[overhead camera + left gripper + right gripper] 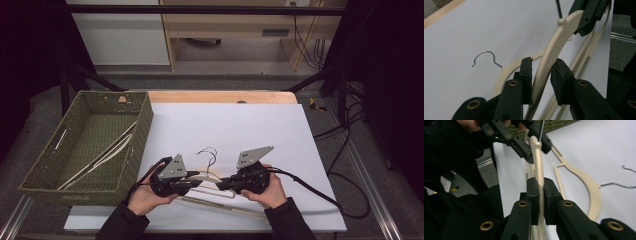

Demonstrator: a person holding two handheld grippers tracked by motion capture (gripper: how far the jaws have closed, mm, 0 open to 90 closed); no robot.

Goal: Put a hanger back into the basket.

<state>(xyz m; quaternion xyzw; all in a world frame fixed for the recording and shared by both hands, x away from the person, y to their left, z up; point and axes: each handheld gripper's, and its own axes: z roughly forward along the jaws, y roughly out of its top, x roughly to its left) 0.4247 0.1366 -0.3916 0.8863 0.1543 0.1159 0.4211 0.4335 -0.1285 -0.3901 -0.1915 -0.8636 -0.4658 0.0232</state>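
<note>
The cream hanger (210,186) is held up between both grippers at about 6 o'clock on the worktop (280,150), its long axis running 9 to 3 o'clock from one gripper to the other. The right gripper (541,185) is clamped on one arm of it. The left gripper (541,75) straddles the other arm with its jaws apart: one pad touches, the other stands off. A second hanger (506,72) lies flat beneath; the green basket (142,130) sits at 9 o'clock, nearer the left gripper
</note>
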